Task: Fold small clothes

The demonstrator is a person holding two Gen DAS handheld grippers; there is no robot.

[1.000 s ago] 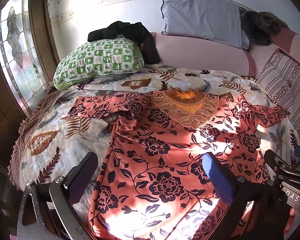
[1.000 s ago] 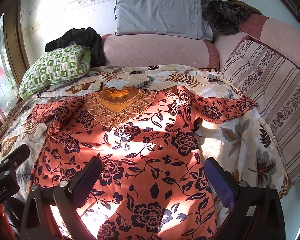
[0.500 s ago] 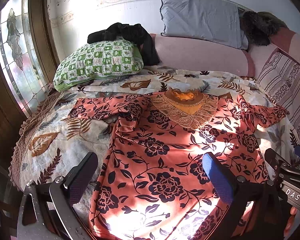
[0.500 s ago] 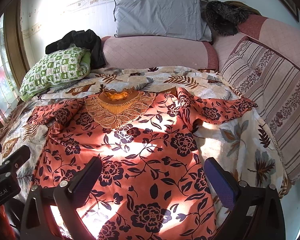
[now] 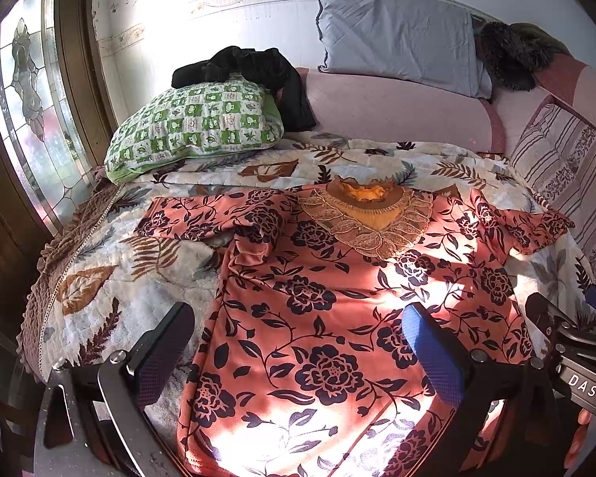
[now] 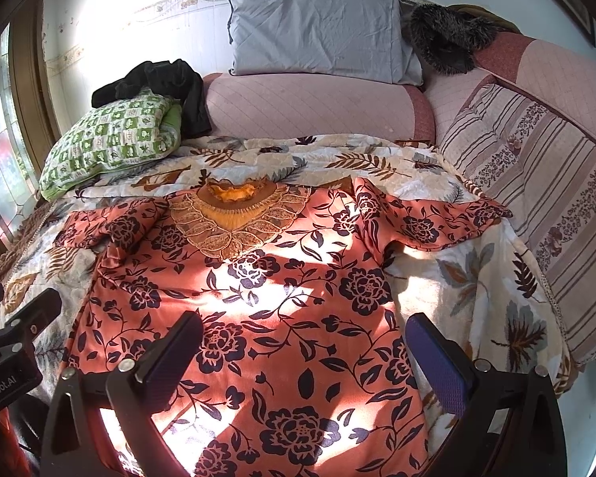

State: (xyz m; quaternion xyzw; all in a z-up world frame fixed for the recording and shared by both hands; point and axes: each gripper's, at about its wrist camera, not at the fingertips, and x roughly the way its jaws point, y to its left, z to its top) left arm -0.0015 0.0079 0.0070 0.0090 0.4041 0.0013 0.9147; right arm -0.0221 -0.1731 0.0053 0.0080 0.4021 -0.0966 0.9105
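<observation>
An orange top with dark flowers lies spread face up on the bed, with a gold lace collar at the far end and both sleeves out to the sides. It also shows in the right wrist view. My left gripper is open and empty, above the garment's lower left part. My right gripper is open and empty, above the lower right part. Each gripper's body shows at the edge of the other's view.
A leaf-patterned quilt covers the bed. A green checked pillow with black clothing on it lies at the far left. A grey pillow and pink bolster line the wall. Striped cushions run along the right. A window is at left.
Both grippers have drawn back and risen slightly, so the garment sits a little lower in view. The garment has not moved. Both grippers stay open.
</observation>
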